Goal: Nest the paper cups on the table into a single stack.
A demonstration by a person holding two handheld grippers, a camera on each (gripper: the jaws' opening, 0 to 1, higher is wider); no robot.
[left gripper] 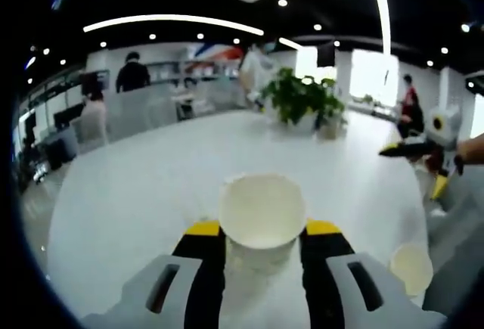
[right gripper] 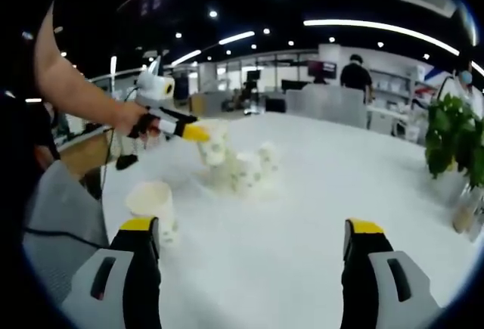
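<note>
Left gripper (left gripper: 262, 232) has its yellow-tipped black fingers (left gripper: 203, 232) clamped on a white paper cup (left gripper: 262, 213), mouth facing the camera, above the white round table (left gripper: 136, 193). Another white paper cup (left gripper: 412, 267) stands on the table lower right. Right gripper (right gripper: 253, 231) fingers (right gripper: 141, 227) are spread wide, holding nothing; a single upright paper cup (right gripper: 153, 203) sits just beyond its left finger. Farther off, blurred white cups (right gripper: 246, 169) cluster mid-table.

a white table (left gripper: 136, 193) spreads out ahead of the left gripper's camera, with potted plants (left gripper: 302, 98) at its far edge. beyond them, grey partitions (left gripper: 144, 110), bright windows (left gripper: 374, 76), a dark ceiling with strip lights (left gripper: 174, 20).
</note>
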